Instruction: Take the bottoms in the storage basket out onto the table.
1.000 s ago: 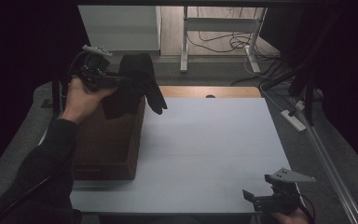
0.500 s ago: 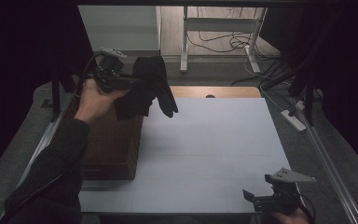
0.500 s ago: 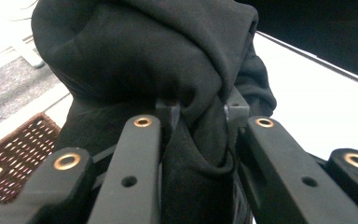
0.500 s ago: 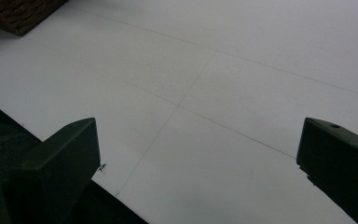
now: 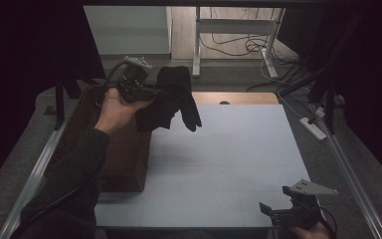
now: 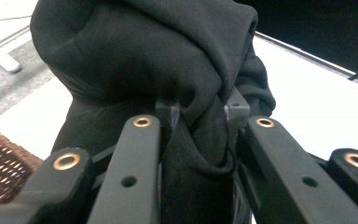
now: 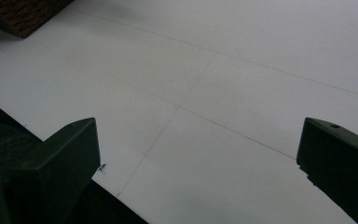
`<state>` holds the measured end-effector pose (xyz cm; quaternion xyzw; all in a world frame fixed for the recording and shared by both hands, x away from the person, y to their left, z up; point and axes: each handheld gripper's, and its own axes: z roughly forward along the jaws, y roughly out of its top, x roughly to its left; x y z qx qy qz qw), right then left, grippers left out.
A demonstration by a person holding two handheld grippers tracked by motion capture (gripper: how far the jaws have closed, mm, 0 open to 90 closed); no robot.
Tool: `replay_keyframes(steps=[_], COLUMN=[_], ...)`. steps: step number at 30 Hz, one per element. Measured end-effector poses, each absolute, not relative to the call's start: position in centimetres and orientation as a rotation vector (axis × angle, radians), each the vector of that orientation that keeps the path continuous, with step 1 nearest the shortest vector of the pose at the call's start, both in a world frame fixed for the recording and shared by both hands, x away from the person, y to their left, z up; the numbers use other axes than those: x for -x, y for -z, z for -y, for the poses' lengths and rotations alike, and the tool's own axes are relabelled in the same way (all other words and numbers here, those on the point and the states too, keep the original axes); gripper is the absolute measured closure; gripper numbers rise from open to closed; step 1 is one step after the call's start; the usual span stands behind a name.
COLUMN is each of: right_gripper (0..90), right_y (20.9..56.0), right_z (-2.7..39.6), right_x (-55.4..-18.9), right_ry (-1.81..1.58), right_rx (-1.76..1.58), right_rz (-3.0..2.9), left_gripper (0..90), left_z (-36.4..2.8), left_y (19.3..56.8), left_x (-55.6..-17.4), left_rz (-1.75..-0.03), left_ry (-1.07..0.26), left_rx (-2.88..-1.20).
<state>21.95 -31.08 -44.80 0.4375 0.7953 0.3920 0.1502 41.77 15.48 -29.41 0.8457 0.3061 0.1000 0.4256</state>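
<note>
While the person leans in from the near side of the table (image 5: pixel 229 164), the high view has the left gripper (image 5: pixel 151 92) raised over the far end of the wicker basket (image 5: pixel 124 154), its jaws clamped on a black garment (image 5: pixel 171 102). The cloth hangs in a bunch off the basket's table-side edge, its loose ends dangling above the white surface and touching nothing. Holding it high looks deliberate: the folds clear the basket rim and can swing out over the open table. Well away from the basket, at the table's near corner on the other side, the right gripper (image 5: pixel 266 213) waits low by the edge, apparently ready for when the cloth comes down.

From the left gripper view, the left gripper (image 6: pixel 198 114) pinches a thick fold of the black garment (image 6: pixel 135 60) between its two tips. The bulk billows above the tips, and more fabric runs down between the jaws. A corner of the wicker basket (image 6: pixel 2 161) sits low beside the cloth.

Along the right gripper view, the right gripper (image 7: pixel 198 144) stands with jaws spread wide and nothing between them, only bare table (image 7: pixel 223 70); a corner of the wicker basket (image 7: pixel 21 14) lies far off.
</note>
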Motion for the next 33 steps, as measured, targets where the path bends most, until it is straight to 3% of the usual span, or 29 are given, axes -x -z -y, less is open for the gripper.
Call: replay_keyframes(steps=[33], right_gripper=[0.0], right_y=[44.8], right_z=[31.1], right_x=[-21.9], right_ry=[-1.127], right_rx=[-1.255], right_rz=[-2.287], left_gripper=[74.3], left_z=[-10.8], left_y=[36.0], left_x=[-42.6], left_rz=[-0.75], left_ry=[-0.122], left_rx=[-2.205])
